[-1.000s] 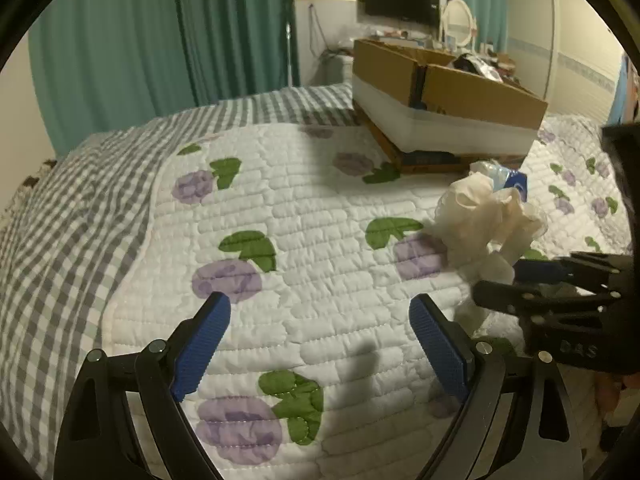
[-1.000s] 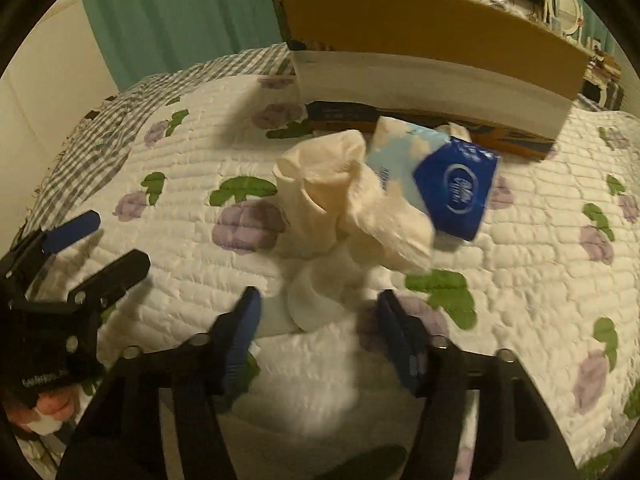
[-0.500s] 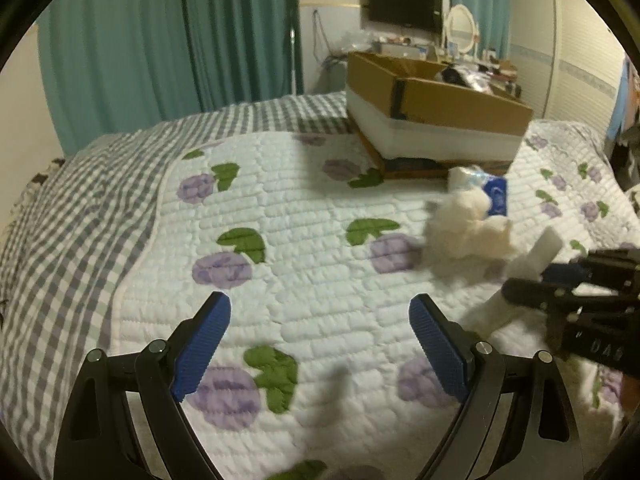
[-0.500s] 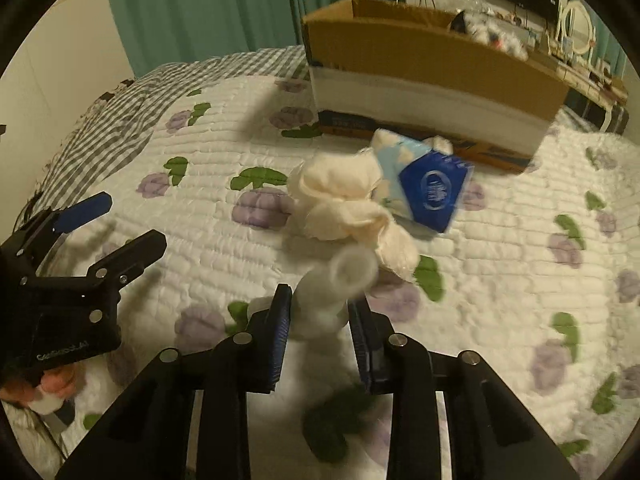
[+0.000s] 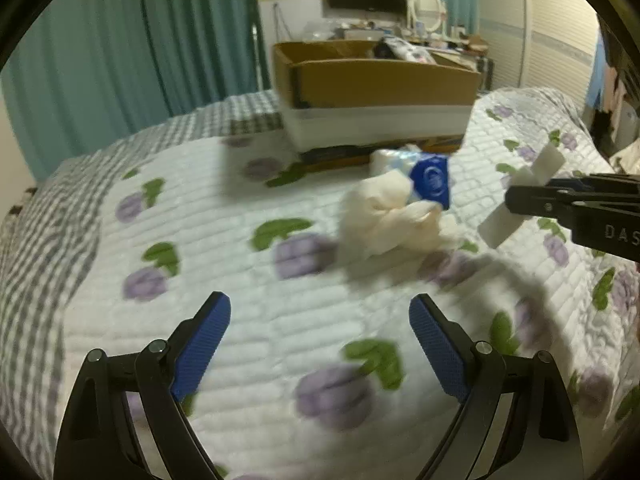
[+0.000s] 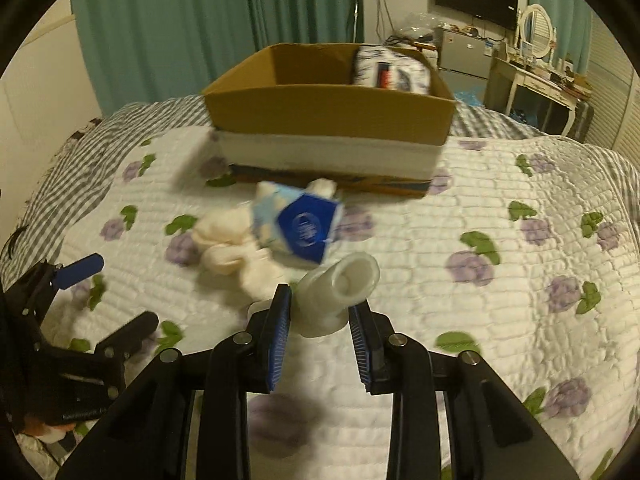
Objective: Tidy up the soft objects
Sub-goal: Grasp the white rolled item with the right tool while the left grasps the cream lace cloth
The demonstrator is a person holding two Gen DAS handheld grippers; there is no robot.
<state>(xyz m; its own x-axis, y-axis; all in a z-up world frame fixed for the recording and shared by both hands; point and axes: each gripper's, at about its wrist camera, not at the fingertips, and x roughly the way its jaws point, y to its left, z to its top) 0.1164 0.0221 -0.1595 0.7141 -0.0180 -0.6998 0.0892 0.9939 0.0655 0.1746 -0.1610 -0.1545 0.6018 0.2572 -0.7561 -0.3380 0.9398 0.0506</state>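
At near left, the left gripper (image 5: pixel 319 344) hovers over the quilt (image 5: pixel 224 272), fingers spread apart. Farther on lie a cream cloth (image 5: pixel 386 216) and blue tissue pack (image 6: pixel 306 226), before the cardboard box (image 6: pixel 328 116). At right, the right gripper (image 6: pixel 320 334) clamps a white sock (image 6: pixel 338 290).

Box (image 6: pixel 328 116) at the back of the quilt (image 6: pixel 500 288) — tissue pack (image 6: pixel 306 226) before it, cloth bundle (image 6: pixel 224 240) just left.

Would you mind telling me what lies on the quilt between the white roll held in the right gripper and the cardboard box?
In the right wrist view, a cream cloth bundle and a blue tissue pack lie between the white roll and the cardboard box.
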